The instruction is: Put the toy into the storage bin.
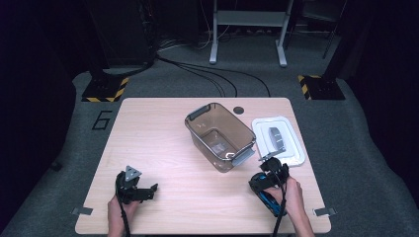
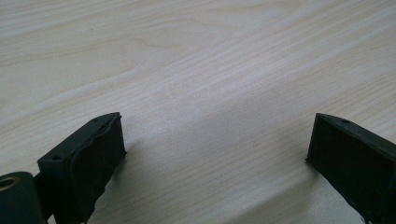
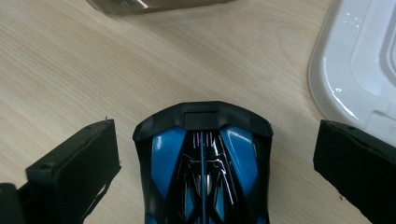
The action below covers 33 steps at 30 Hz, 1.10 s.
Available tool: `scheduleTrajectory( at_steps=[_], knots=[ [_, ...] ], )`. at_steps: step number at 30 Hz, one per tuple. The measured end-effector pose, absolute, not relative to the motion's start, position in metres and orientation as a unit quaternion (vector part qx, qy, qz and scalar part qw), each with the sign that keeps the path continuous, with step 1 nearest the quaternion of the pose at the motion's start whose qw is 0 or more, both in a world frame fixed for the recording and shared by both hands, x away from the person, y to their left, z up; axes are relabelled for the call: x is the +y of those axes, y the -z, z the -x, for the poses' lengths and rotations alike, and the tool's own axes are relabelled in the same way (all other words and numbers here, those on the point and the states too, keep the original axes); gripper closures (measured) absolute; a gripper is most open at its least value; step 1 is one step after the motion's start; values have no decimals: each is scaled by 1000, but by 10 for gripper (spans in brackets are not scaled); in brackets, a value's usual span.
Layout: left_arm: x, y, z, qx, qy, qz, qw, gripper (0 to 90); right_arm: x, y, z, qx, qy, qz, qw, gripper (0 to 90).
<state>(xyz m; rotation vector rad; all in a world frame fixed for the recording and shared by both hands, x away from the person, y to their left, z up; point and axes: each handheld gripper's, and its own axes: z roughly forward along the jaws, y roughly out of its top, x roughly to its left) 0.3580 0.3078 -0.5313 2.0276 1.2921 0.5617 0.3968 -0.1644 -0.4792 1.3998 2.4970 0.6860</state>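
A blue and black toy car [image 3: 203, 172] lies on the wooden table [image 1: 163, 148] between the jaws of my right gripper [image 3: 217, 135]. The jaws stand wide on either side of the car, with a gap on each side. From above, the car [image 1: 267, 199] shows as a blue patch under the right gripper [image 1: 269, 185] at the front right. A clear brownish bin [image 1: 220, 136] stands empty mid-table, just beyond that gripper. My left gripper [image 1: 147, 190] rests at the front left, open over bare wood [image 2: 215, 140].
A white lid [image 1: 279, 140] with a grey handle lies right of the bin, its corner [image 3: 359, 60] close to my right jaw. A round cable hole [image 1: 238, 110] sits near the far edge. Beyond the table are cables, a stand and striped floor bases.
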Motion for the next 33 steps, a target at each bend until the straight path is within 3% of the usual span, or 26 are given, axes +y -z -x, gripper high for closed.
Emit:
scheduleTrajectory(
  at_steps=[7,20,33],
  knots=[
    [308,531,-358,494,-215,-775,330,39,-158,486,-400,844,-214,-482,97,1],
    [308,531,-358,494,-215,-775,330,39,-150,488,-404,850,-192,-484,84,224],
    [308,531,-358,494,-215,-775,330,39,-154,475,-401,848,-198,-483,90,237]
  ],
)
